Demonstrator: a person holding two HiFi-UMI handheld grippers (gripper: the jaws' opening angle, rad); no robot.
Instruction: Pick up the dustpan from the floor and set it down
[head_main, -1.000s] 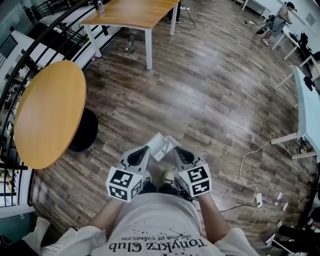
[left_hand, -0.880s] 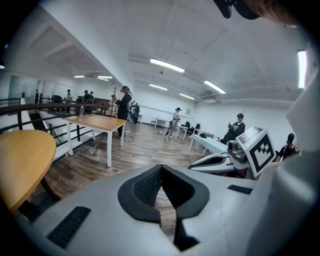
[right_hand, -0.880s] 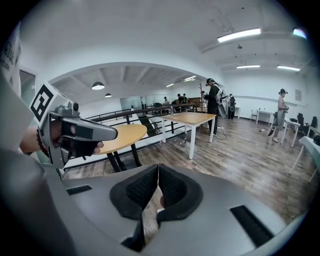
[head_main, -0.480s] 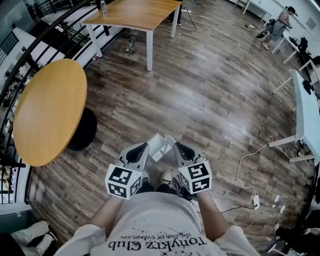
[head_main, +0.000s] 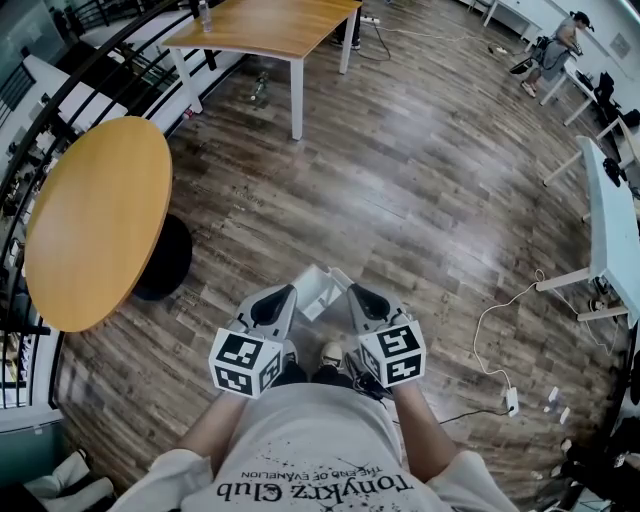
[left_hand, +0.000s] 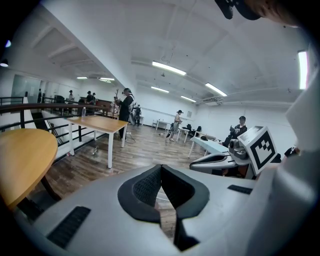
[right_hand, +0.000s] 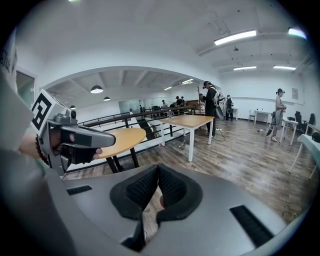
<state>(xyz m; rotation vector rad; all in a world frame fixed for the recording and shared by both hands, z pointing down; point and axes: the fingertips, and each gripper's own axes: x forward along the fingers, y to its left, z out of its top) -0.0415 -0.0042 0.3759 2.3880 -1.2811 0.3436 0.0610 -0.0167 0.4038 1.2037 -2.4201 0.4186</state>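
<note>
The wooden table (head_main: 270, 25) at 12 o'clock is cut by the top edge, the white table (head_main: 612, 220) at 3 o'clock by the right edge, and the far person (head_main: 565, 35) at 1 o'clock is too small to make out.

I see the wearer's pale grey short-sleeved T-shirt (head_main: 320, 455), speckled black, with black lettering across the chest. The left gripper (left_hand: 161, 172) and right gripper (right_hand: 157, 175) have smooth grey shells, black ribbed pads and black slots. Each carries a white cube (head_main: 245, 365) of black square markers.
</note>
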